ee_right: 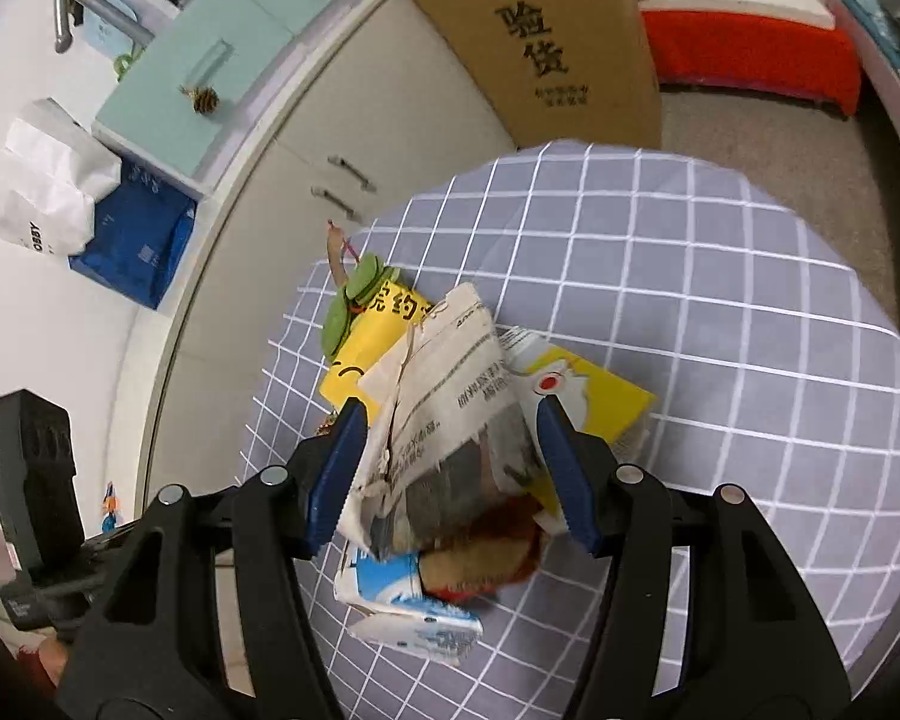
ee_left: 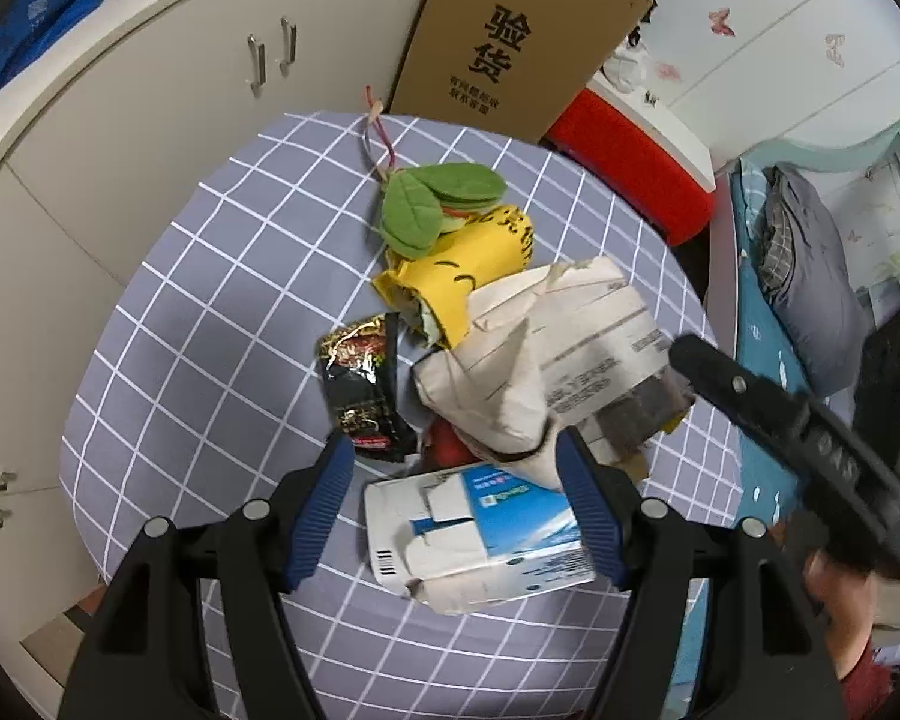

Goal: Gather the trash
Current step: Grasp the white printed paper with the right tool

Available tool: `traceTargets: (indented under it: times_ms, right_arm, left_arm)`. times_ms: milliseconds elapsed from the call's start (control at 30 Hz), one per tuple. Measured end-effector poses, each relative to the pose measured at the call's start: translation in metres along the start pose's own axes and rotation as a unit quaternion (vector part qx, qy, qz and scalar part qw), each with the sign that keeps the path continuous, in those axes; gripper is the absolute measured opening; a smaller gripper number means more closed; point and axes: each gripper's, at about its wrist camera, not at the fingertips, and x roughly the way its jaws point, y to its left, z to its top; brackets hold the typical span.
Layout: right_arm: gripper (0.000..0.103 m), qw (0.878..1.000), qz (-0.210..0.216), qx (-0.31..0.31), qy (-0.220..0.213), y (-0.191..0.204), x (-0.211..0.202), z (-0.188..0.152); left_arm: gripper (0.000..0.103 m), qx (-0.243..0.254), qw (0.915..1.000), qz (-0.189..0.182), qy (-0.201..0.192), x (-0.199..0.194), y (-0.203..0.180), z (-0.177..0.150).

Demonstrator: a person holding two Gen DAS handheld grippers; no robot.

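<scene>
Left wrist view first: your left claw (ee_left: pixel 455 507) stands open over the blue-and-white carton (ee_left: pixel 480 534) at the near end of the trash heap on the checked surface (ee_left: pixel 222 276) — drop straight, pads on the long sides.

Right wrist view: your right claw (ee_right: pixel 450 474) brackets the crumpled paper bag (ee_right: pixel 444 420), jaws apart (contact unclear) — seat deeper before squeezing, clear of the yellow pack (ee_right: pixel 594 402).

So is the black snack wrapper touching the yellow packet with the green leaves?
Apart. The left wrist view shows a strip of checked tablecloth between the black snack wrapper and the yellow packet.
</scene>
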Motion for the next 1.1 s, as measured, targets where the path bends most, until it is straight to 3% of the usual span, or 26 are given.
traceTargets:
  times_ms: [167, 200, 233, 300, 433, 600, 833, 1100]
  right_arm:
    - [0.058, 0.999, -0.012, -0.028, 0.031, 0.006, 0.023, 0.008]
    - [0.054, 0.999, -0.013, -0.032, 0.035, 0.009, 0.026, 0.009]
    - [0.039, 0.998, -0.016, -0.04, 0.042, 0.01, 0.029, 0.011]
    - [0.021, 0.997, -0.018, -0.05, 0.059, 0.01, 0.035, 0.012]
    - [0.009, 0.997, 0.016, -0.039, 0.06, 0.006, 0.025, 0.012]
    - [0.006, 0.998, 0.047, -0.015, 0.029, 0.001, -0.014, 0.016]
    - [0.005, 0.997, -0.017, -0.04, -0.058, 0.005, -0.051, 0.047]
    - [0.005, 0.99, -0.071, -0.069, -0.103, 0.016, -0.037, 0.078]
  left_arm:
    - [0.068, -0.005, 0.9999, -0.004, 0.015, 0.012, 0.011, 0.004]
    - [0.068, -0.006, 0.9998, -0.005, 0.017, 0.014, 0.013, 0.006]
    - [0.068, -0.007, 0.9998, -0.006, 0.017, 0.015, 0.013, 0.008]
    - [0.068, -0.006, 0.9998, -0.009, 0.018, 0.017, 0.014, 0.012]
    - [0.068, -0.006, 0.9997, -0.016, 0.015, 0.016, 0.013, 0.02]
    - [0.068, -0.006, 0.9995, -0.029, -0.002, 0.008, 0.009, 0.036]
    - [0.068, -0.009, 0.9991, -0.038, -0.017, 0.013, -0.001, 0.071]
    - [0.068, -0.033, 0.9988, -0.031, -0.017, 0.047, 0.009, 0.119]
